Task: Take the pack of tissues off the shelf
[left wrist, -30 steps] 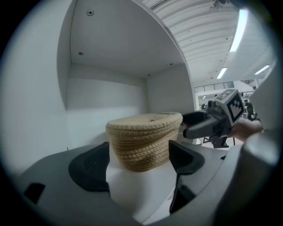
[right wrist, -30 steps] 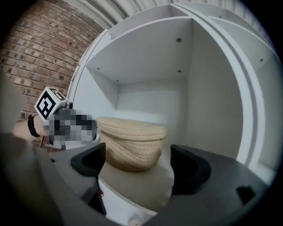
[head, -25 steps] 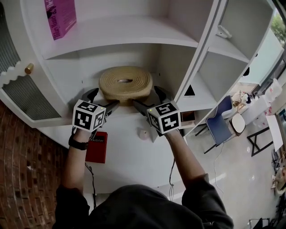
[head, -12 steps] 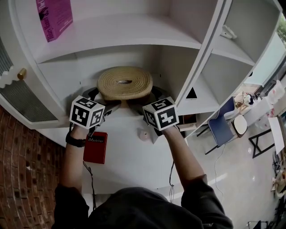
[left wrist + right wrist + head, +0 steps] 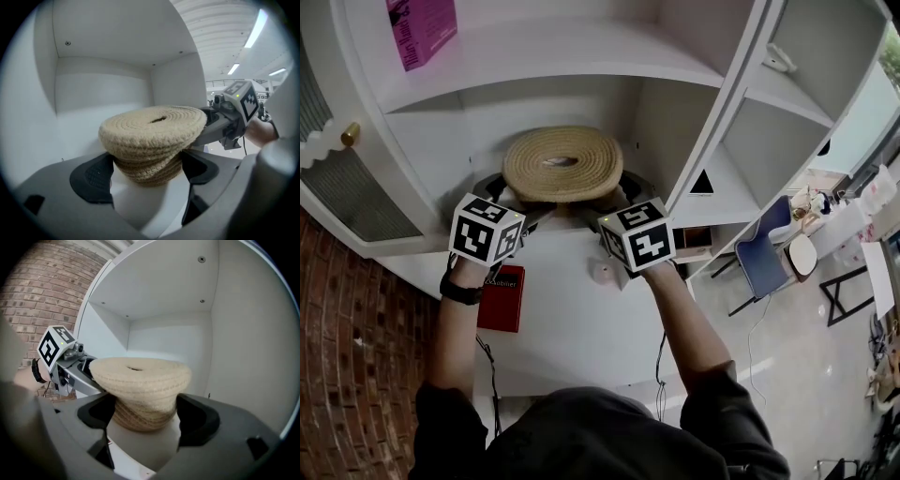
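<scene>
The tissue pack is a round woven rope holder (image 5: 562,161) with a slot in its lid, standing in a white shelf compartment (image 5: 441,150). My left gripper (image 5: 514,197) reaches in from the left. In the left gripper view its pads (image 5: 96,176) lie against both sides of the holder's lower body (image 5: 150,168). My right gripper (image 5: 607,200) comes in from the right, and its jaws are closing around the holder (image 5: 140,380). Its pads (image 5: 197,420) stand close on either side, with no firm press to be seen.
A white ledge (image 5: 562,319) runs below the compartment, with a red box (image 5: 502,305) and a small white object (image 5: 605,274) on it. A pink sheet (image 5: 422,33) hangs above. More compartments stand to the right, and a blue chair (image 5: 769,262) on the floor. A brick wall is at the left.
Both grippers have moved further into the compartment, so their jaws now flank the holder's sides. The right jaws have narrowed a little.
</scene>
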`<state>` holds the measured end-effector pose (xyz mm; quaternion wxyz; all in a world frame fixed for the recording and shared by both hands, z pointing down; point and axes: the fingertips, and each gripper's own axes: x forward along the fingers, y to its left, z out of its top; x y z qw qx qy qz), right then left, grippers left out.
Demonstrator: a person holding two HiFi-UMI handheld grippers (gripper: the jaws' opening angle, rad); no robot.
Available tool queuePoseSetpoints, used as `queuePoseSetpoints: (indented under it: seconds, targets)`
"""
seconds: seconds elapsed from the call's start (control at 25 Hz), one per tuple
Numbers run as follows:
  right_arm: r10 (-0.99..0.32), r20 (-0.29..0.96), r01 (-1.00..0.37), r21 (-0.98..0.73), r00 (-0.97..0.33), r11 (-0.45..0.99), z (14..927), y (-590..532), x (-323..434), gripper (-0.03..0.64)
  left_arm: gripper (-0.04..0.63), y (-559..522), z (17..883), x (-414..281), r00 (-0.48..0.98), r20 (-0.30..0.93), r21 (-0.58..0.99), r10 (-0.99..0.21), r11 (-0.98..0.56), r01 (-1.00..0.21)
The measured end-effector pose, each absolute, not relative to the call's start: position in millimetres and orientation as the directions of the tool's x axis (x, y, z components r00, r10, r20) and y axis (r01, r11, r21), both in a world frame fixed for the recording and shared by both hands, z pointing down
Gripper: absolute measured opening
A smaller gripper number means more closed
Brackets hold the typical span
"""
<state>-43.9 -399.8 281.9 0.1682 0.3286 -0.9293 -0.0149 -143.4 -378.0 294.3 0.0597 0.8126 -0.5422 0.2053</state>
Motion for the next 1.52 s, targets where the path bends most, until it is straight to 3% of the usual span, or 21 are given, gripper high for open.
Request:
queuePoseSetpoints:
  seconds: [1.0, 1.52]
  targets:
    - [-0.728, 0.158, -0.694, 0.222, -0.667, 0.685, 287.2, -237.3, 2.4, 0.417, 0.453, -229.4, 300.2, -98.1, 0.423, 0.245, -0.185, -0.872, -0.470, -0.863]
    - [-0.770, 0.187, -0.732, 0.240, -0.610, 0.638, 370.1, -192.8, 29.0, 0.417, 0.453, -192.3, 383.4, -70.5, 0.484, 0.261, -0.165, -0.835, -0.533, -0.830]
